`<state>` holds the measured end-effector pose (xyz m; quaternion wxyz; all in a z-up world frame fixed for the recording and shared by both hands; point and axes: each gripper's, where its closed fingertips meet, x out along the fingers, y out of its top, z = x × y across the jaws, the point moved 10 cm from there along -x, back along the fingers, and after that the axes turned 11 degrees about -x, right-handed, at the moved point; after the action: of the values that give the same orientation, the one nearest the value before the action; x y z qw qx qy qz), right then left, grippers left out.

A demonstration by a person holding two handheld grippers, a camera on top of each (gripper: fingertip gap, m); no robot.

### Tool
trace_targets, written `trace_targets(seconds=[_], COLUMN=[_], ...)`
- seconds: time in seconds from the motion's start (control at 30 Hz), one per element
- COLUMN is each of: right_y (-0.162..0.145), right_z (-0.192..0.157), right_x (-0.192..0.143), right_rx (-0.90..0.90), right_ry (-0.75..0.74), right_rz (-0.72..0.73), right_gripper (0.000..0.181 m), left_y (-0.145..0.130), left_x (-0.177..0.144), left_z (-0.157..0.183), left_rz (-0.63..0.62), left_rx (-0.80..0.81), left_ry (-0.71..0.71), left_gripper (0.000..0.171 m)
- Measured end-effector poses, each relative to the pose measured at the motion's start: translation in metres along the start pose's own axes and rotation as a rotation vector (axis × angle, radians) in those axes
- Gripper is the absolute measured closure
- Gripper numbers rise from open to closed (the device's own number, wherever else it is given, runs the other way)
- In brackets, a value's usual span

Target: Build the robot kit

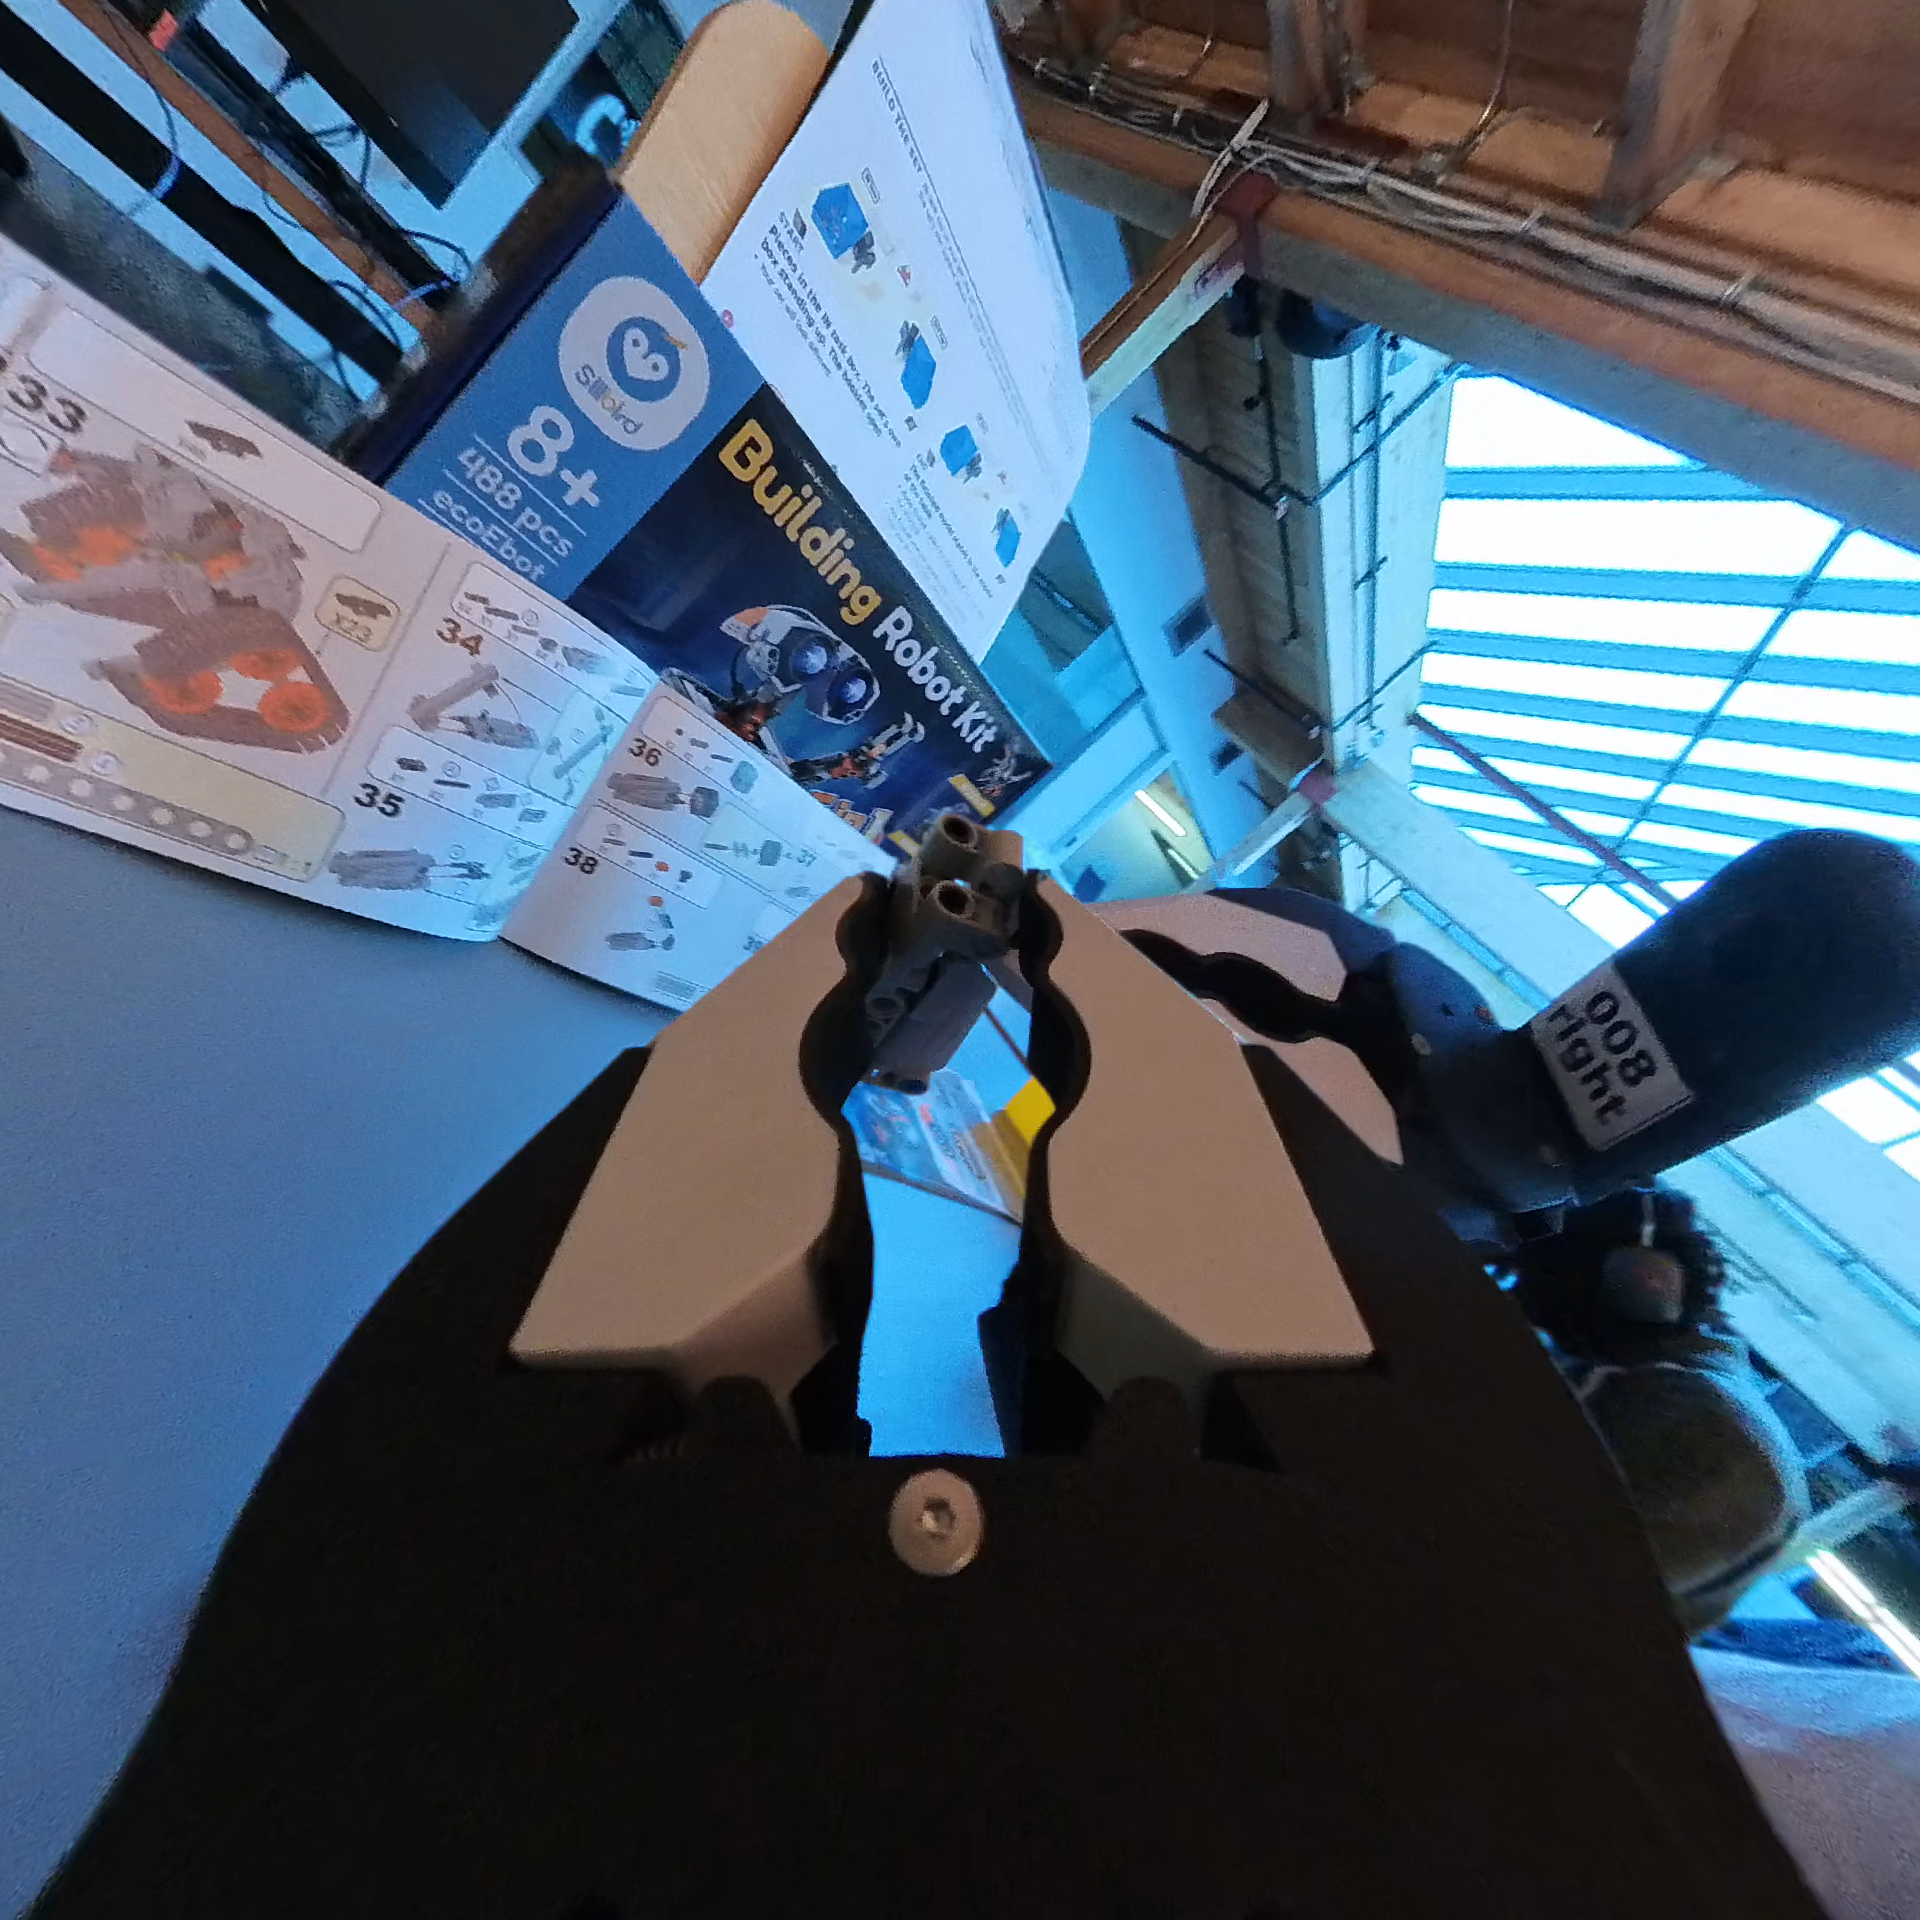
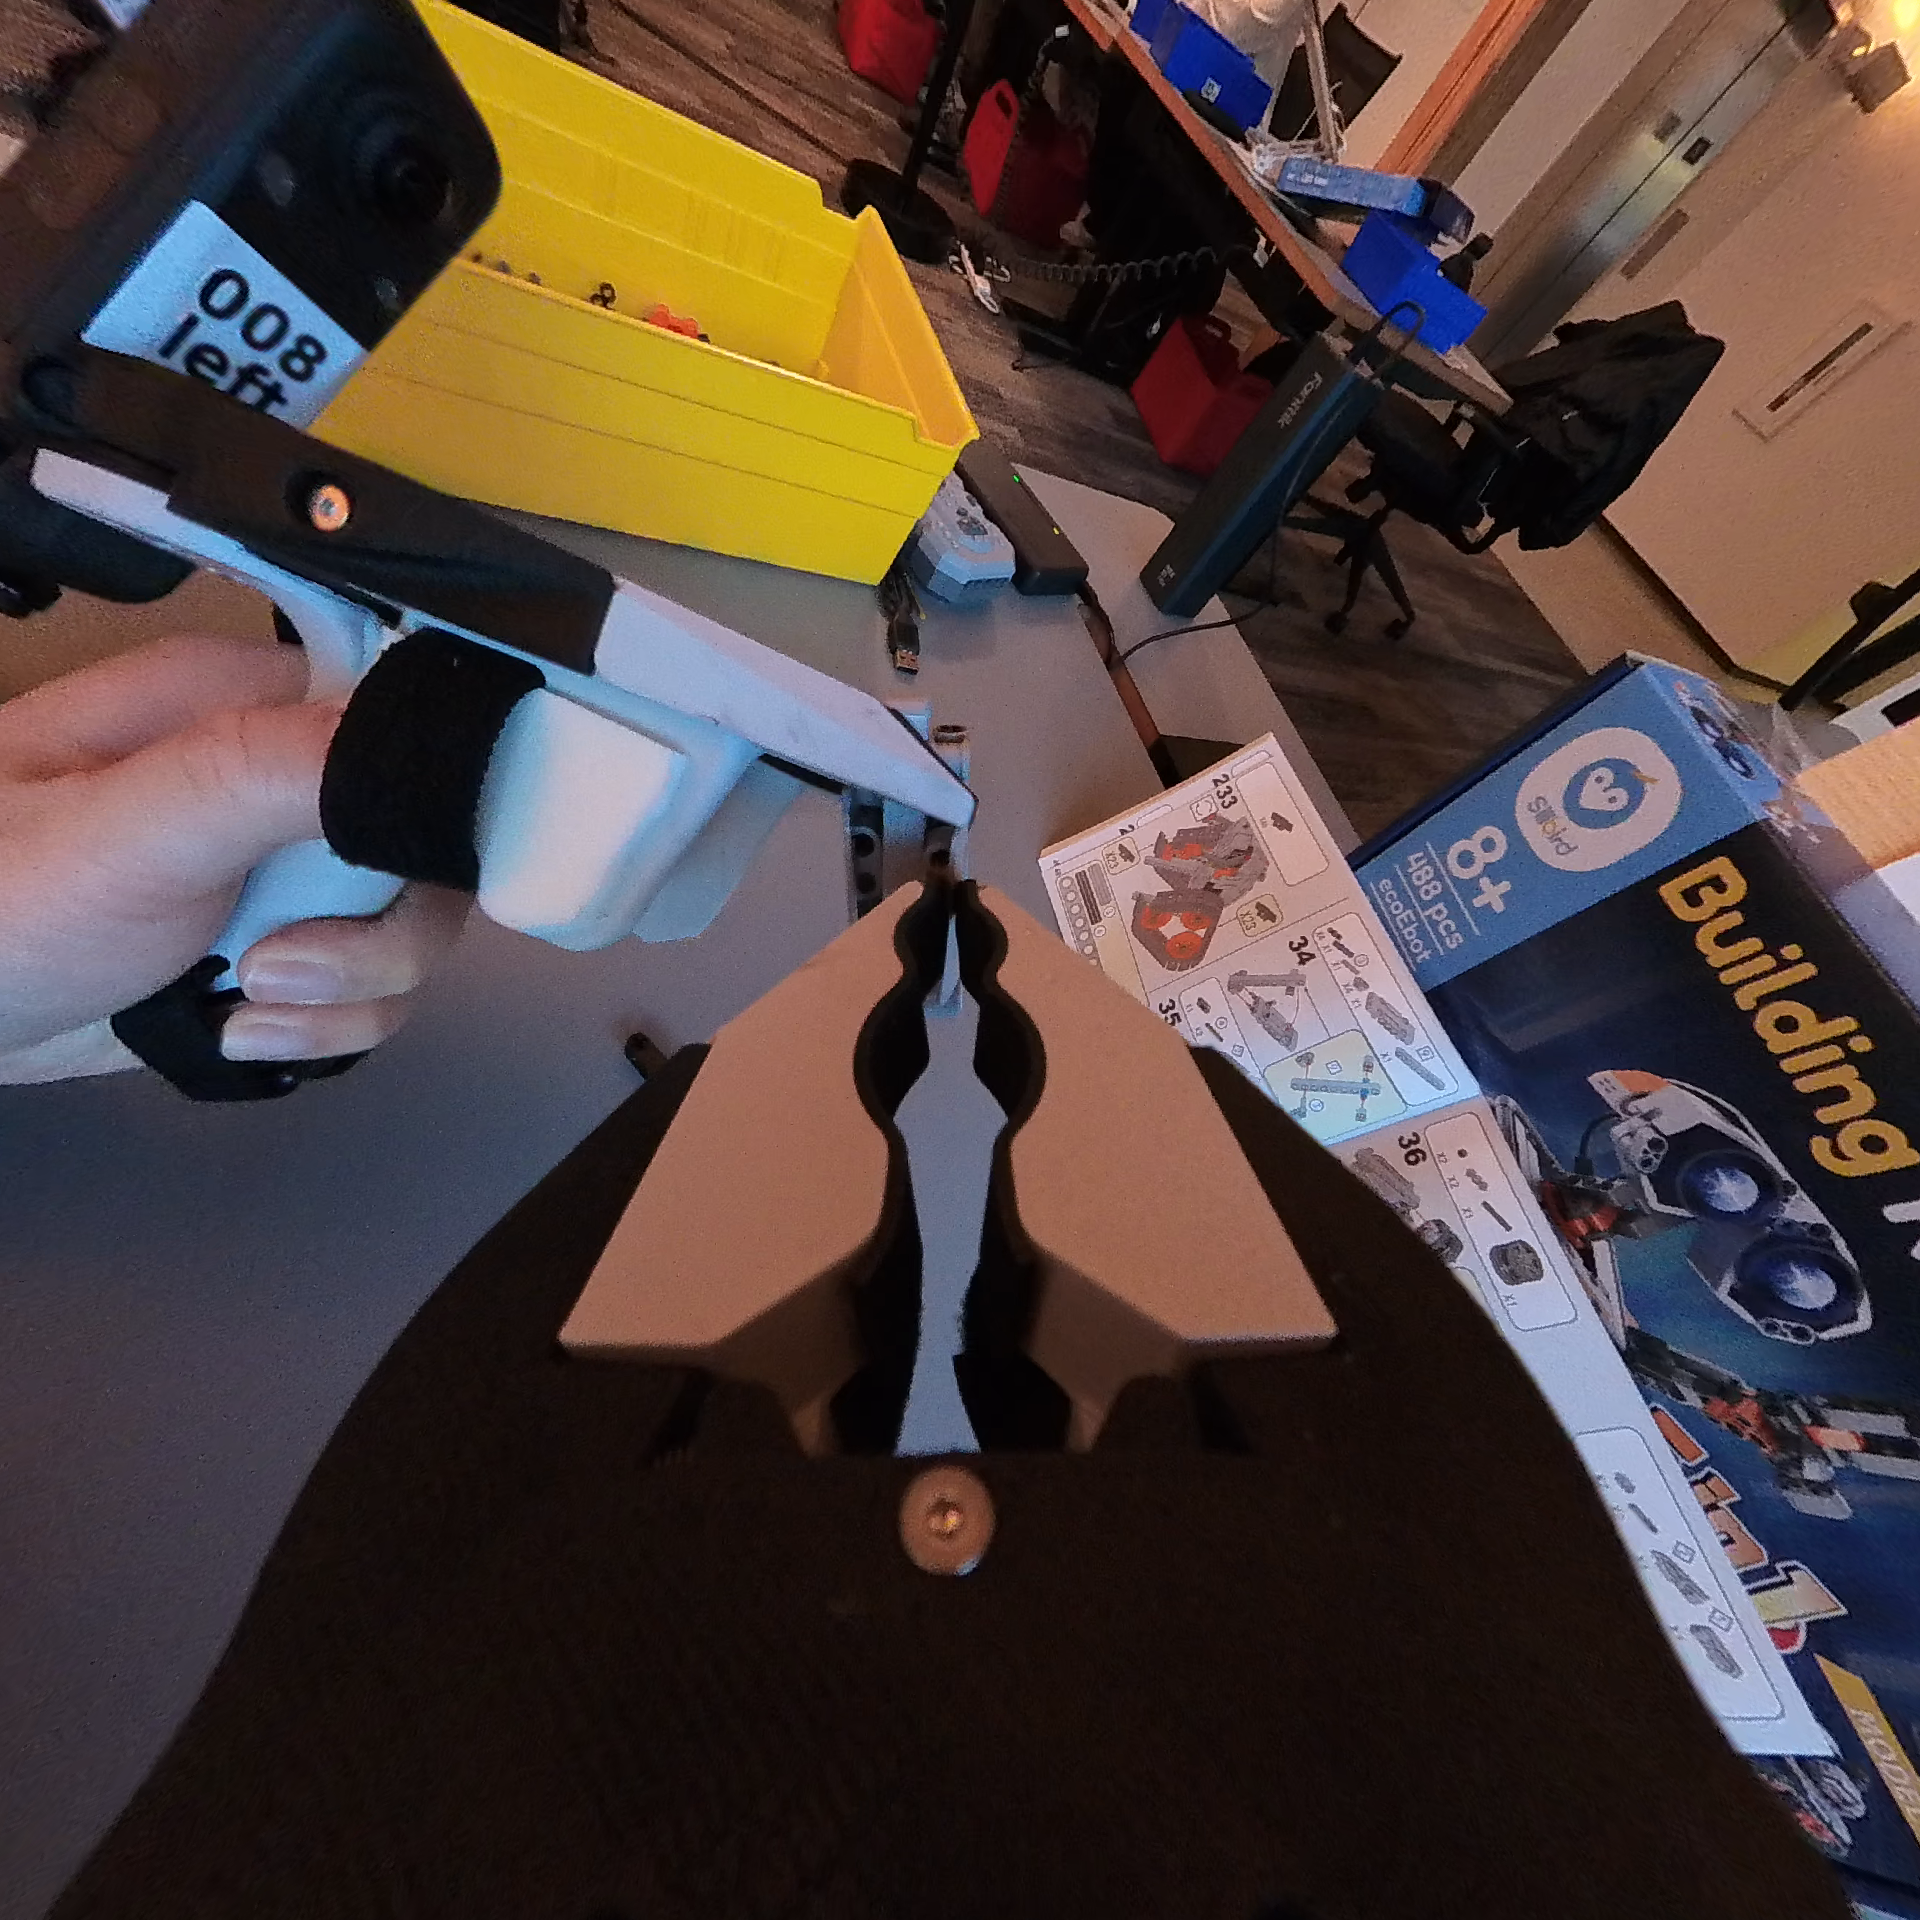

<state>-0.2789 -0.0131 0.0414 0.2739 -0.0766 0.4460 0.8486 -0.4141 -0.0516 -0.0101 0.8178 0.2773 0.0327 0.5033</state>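
The left gripper [image 1: 943, 914] pinches a small grey building-block assembly [image 1: 935, 966] between its fingertips, held up above the grey table [image 1: 260, 1091]. The right gripper [image 2: 948, 914] has its fingers pressed almost together around a thin grey piece [image 2: 948, 966] at the tips, right beside the left gripper's tip; whether that piece belongs to the same assembly is unclear. A hand [image 2: 156, 831] holds the left gripper's handle. An open instruction booklet [image 2: 1247, 987] lies on the table, leaning against a blue kit box [image 2: 1662, 1039]. A yellow bin [image 2: 644, 395] stands farther back.
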Motion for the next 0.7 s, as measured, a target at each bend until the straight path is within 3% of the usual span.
trace_targets(seconds=[0.7], right_y=[-0.002], right_z=[0.008], right_x=[-0.007], right_rx=[0.130], right_ry=[0.095], right_rz=[-0.092], right_gripper=[0.181], left_y=[-0.014], left_x=[0.007], left_z=[0.024], left_rz=[-0.052], left_rx=[0.460], left_ry=[0.177], left_gripper=[0.148])
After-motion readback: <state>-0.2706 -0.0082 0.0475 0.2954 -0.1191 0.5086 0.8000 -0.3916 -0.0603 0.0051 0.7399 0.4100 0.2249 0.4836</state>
